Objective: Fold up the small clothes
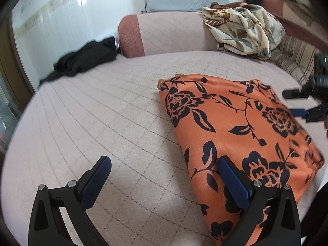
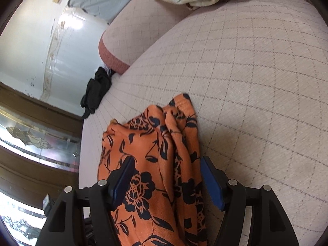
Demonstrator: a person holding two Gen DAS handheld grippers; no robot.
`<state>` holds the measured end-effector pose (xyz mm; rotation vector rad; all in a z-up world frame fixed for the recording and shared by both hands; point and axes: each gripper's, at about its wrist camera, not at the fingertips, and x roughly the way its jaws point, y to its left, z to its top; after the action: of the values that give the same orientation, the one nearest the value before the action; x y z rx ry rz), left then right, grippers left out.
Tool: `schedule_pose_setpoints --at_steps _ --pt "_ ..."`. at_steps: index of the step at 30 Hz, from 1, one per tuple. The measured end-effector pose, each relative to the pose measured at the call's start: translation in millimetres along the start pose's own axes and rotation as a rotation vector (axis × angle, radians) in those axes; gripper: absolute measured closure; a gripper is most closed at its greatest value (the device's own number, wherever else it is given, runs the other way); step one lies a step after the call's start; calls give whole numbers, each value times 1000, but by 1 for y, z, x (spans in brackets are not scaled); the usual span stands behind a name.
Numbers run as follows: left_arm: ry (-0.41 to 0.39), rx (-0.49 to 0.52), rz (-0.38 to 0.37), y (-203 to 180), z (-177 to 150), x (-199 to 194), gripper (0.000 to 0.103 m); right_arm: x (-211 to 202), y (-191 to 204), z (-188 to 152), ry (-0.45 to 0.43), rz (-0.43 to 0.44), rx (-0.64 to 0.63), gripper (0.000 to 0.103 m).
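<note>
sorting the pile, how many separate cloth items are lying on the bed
3: the orange floral garment in front of both tools, a black garment at the far left edge, a floral blanket heaped at the far right. More may be hidden.

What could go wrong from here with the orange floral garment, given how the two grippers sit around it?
1. The right gripper stands open with bunched folds of the orange floral garment between its fingers; closing now might pinch several layers and spoil the fold.
2. The left gripper is open, with one finger over the garment's edge and the other over bare quilted cover; lowering it could snag the cover or drag the edge.
</note>
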<state>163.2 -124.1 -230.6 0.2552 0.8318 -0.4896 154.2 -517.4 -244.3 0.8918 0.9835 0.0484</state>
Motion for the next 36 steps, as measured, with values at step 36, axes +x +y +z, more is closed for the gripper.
schedule_pose_setpoints --at_steps 36 --pt "207 -87 -538 -22 18 51 3 40 -22 -10 226 220 -27 25"
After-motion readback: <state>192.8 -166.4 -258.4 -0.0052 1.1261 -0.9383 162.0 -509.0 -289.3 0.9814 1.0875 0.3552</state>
